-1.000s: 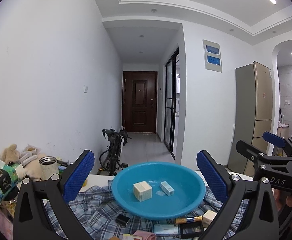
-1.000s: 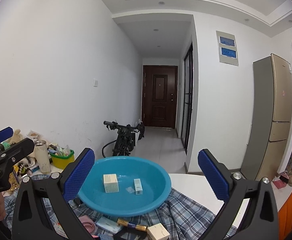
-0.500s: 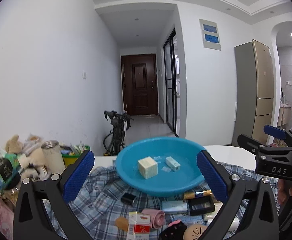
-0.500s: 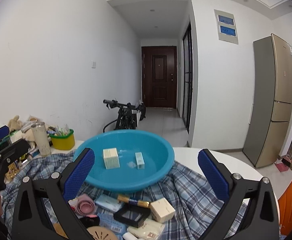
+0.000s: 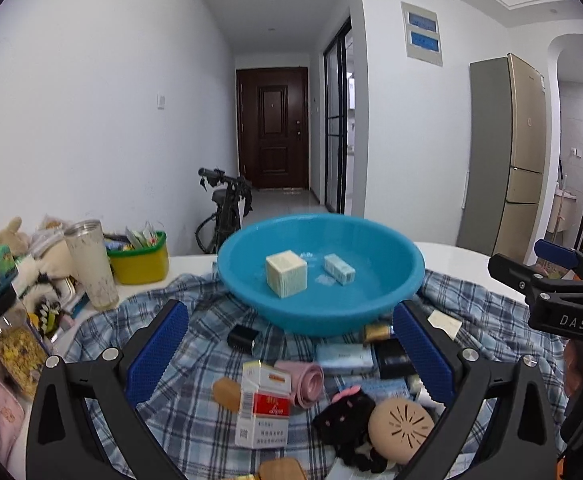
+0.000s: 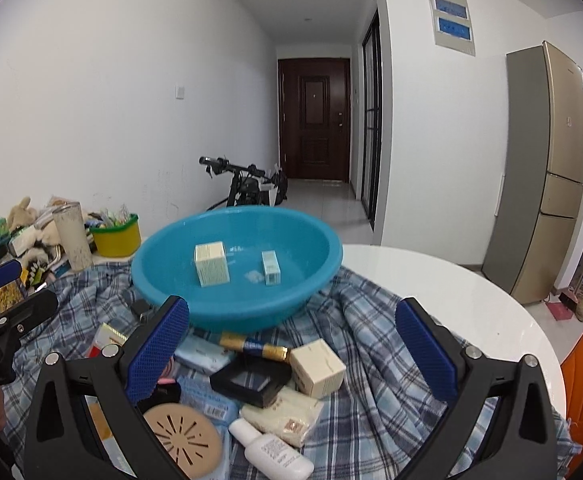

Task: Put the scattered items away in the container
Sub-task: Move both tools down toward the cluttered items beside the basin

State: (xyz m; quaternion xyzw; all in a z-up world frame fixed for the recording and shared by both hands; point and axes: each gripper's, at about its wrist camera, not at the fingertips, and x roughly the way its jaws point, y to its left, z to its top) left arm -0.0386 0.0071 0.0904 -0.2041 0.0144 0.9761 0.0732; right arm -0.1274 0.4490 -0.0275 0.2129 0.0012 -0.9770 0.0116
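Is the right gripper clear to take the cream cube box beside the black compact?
Probably yes: the right gripper is open, the cream cube box sits on top of the pile between its fingers, nothing covering it.

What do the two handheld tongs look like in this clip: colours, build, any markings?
Both are black, angular frames with silver screws and blue, dimpled finger pads. The left tongs and right tongs match in build. Seen from the left wrist, the right tongs' body reads "DAS" in white. No cables or sleeves show.
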